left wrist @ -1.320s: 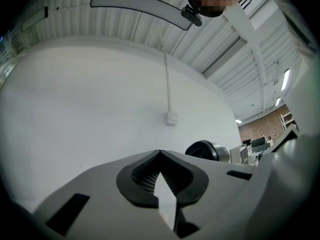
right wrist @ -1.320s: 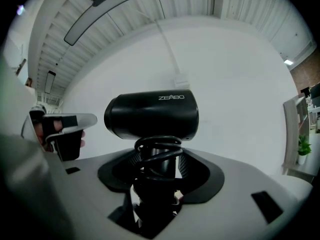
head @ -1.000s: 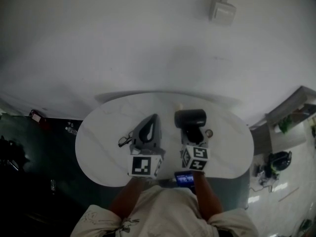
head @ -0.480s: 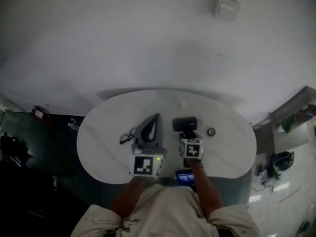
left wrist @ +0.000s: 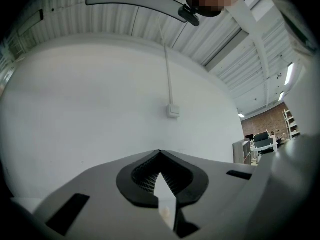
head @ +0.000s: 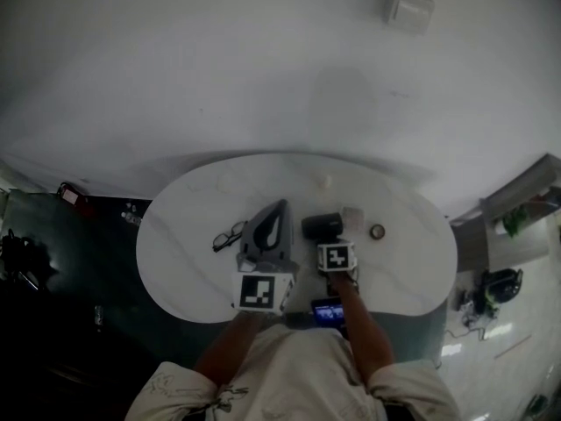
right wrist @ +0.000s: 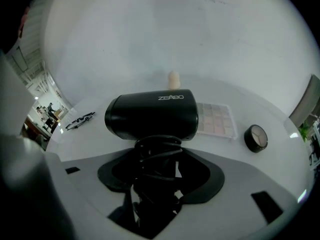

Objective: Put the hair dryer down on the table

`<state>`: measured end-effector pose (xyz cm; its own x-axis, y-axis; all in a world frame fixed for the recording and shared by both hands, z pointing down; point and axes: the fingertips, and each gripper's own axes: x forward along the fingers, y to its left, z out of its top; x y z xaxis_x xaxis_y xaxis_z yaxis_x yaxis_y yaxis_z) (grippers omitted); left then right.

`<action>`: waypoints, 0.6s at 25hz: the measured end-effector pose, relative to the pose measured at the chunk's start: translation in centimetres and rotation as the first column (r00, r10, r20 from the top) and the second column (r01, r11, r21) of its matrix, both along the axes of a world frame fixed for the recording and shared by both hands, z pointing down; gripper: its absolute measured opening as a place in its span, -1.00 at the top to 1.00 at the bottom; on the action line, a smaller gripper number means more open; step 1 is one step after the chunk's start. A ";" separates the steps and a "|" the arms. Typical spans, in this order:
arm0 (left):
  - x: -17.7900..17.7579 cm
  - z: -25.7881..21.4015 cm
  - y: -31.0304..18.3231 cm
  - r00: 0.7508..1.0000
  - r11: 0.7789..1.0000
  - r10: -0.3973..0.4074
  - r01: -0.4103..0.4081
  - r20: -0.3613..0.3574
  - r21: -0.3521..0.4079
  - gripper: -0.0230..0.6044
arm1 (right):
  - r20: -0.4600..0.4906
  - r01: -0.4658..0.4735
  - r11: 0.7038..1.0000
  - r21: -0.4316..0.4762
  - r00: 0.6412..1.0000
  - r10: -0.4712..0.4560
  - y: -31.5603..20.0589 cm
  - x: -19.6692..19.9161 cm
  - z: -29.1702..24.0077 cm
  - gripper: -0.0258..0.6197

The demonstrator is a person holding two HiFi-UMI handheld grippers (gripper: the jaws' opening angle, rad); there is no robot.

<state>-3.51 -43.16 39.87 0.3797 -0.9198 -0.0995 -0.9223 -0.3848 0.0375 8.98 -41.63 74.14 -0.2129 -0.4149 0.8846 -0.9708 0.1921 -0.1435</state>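
Note:
The black hair dryer lies sideways in front of my right gripper, whose jaws are shut on its cord-wrapped handle. In the head view the hair dryer is low over the middle of the white oval table, and I cannot tell whether it touches. My right gripper sits just behind it. The left gripper rests to its left with its jaws together in a point and nothing in them. In the left gripper view that gripper aims at the white wall.
Black glasses lie left of the left gripper. Behind the dryer are an eyeshadow palette, a round black compact to the right and a small cream object near the far edge. A cabinet stands off the table's right.
My right gripper has carried the hair dryer down and away from the head camera, toward the tabletop. The palette behind it has come into sight. The left gripper has stayed put.

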 end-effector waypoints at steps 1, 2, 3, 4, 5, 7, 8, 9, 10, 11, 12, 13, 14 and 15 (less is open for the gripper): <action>0.0 0.1 0.0 1.000 1.000 0.001 -0.001 0.005 0.000 0.94 | 0.000 -0.002 0.998 -0.057 1.000 0.002 0.9 -0.1 0.5 0.17; 0.0 0.2 0.0 1.000 1.000 0.001 -0.001 0.007 0.000 0.94 | -0.013 -0.001 0.996 -0.090 1.000 -0.001 1.5 0.1 0.7 0.17; 0.0 0.3 -0.1 1.000 1.000 0.000 0.000 0.003 -0.003 0.94 | -0.021 0.014 0.997 -0.082 1.000 -0.016 1.2 0.0 0.7 0.17; 0.0 0.3 -0.1 1.000 1.000 -0.001 0.001 -0.006 -0.006 0.94 | -0.021 0.037 0.998 -0.054 0.999 -0.038 0.6 -0.3 0.5 0.17; 0.0 0.3 -0.2 1.000 1.000 -0.001 0.001 -0.012 -0.007 0.93 | -0.032 0.057 0.998 -0.032 0.998 -0.058 0.1 -0.4 0.4 0.17; 0.3 0.4 -0.2 1.000 1.000 0.003 -0.003 -0.011 -0.003 0.94 | -0.092 0.077 0.997 0.009 0.993 -0.075 -0.6 0.3 0.3 0.16; 0.3 0.5 -0.2 1.000 1.000 0.006 -0.006 -0.007 -0.003 0.94 | -0.109 0.082 0.996 0.030 0.991 -0.078 -0.9 0.5 0.1 0.16; 0.4 0.7 -0.2 1.000 1.000 0.008 -0.008 -0.006 -0.007 0.94 | -0.114 0.087 0.995 0.046 0.990 -0.081 -1.2 0.5 0.0 0.16; 0.4 0.8 -0.2 1.000 1.000 0.008 -0.008 -0.007 -0.014 0.94 | -0.114 0.090 0.995 0.049 0.990 -0.084 -1.3 0.4 0.0 0.16; 0.4 1.0 -0.2 1.000 1.000 0.007 -0.007 -0.010 -0.020 0.93 | -0.116 0.091 0.995 0.041 0.989 -0.086 -1.2 0.5 0.0 0.16; 0.5 1.0 -0.3 1.000 1.000 0.006 -0.006 -0.012 -0.023 0.94 | -0.124 0.093 0.995 0.034 0.988 -0.088 -1.1 0.6 0.0 0.16; 0.5 1.0 -0.3 1.000 1.000 0.006 -0.007 -0.012 -0.023 0.94 | -0.132 0.095 0.995 0.034 0.987 -0.090 -1.0 0.8 -0.1 0.16; 0.5 0.9 -0.3 1.000 1.000 0.007 -0.007 -0.012 -0.022 0.93 | -0.136 0.099 0.994 0.035 0.986 -0.094 -1.0 0.8 -0.1 0.16; 0.5 0.8 -0.2 1.000 1.000 0.008 -0.008 -0.013 -0.019 0.94 | -0.132 0.104 0.994 0.035 0.986 -0.099 -0.9 0.6 -0.1 0.16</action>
